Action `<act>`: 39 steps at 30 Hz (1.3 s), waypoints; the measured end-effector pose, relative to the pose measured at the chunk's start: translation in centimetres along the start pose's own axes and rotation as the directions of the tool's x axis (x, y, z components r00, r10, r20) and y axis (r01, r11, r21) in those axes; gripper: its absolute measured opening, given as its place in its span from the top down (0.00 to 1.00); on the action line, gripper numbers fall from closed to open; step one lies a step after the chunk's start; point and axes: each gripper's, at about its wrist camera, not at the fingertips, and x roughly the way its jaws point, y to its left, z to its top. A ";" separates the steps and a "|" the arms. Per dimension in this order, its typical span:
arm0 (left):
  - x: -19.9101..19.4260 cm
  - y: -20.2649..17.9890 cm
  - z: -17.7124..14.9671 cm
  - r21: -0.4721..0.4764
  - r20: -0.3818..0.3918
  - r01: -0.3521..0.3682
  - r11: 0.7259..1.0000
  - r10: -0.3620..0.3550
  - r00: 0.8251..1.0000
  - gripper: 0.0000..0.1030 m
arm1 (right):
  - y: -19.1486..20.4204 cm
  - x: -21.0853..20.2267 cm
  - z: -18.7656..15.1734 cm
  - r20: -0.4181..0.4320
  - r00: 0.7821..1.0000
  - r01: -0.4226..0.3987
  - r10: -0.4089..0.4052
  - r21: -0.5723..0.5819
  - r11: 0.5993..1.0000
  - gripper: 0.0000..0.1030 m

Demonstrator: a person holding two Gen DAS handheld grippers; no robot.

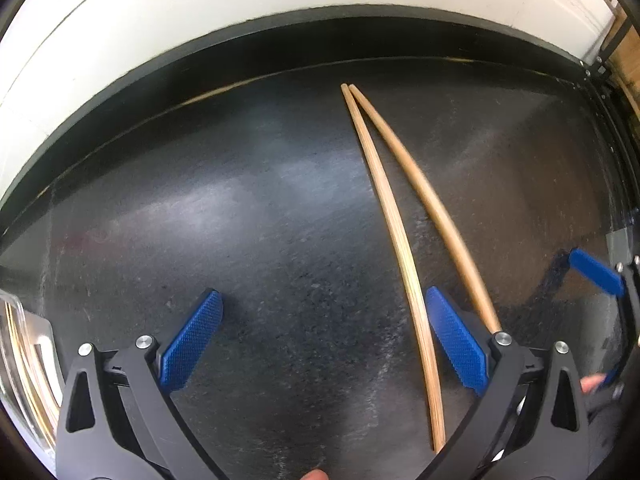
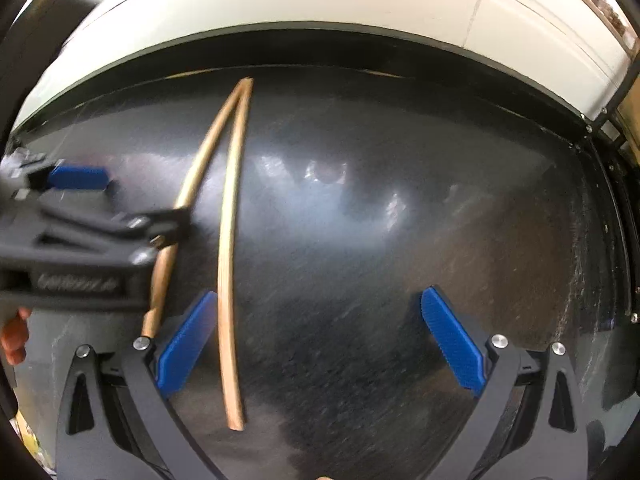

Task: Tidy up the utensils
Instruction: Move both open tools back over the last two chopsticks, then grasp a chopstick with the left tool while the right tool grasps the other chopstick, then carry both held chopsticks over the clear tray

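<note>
Left gripper (image 1: 322, 338) with jaws spread wide, right gripper (image 2: 318, 338) likewise spread and empty, two wooden chopsticks (image 1: 394, 236) flat on the black desk (image 1: 240, 220), tips touching far away, splaying nearer.

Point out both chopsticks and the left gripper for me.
Left chopstick (image 1: 394, 224): left wrist view, mid-shaft.
Right chopstick (image 1: 430, 196): left wrist view, mid-shaft.
Left gripper (image 1: 324, 344): left wrist view, midway between its open blue fingertips.
</note>
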 end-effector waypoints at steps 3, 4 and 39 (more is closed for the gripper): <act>-0.2 1.2 -0.9 -0.028 0.019 -0.008 1.000 0.008 1.000 0.04 | -0.4 0.4 0.8 0.000 1.000 0.005 -0.005 0.014 1.000 0.05; -0.2 1.4 -1.0 -0.034 0.024 -0.010 0.999 0.011 1.000 0.04 | -0.4 0.6 1.2 0.001 1.000 0.005 -0.005 0.013 1.000 0.05; -1.2 4.0 -0.6 0.038 0.145 -0.082 0.996 0.075 0.987 0.95 | 1.5 -0.4 3.6 0.089 0.994 -0.060 0.069 -0.100 0.993 0.93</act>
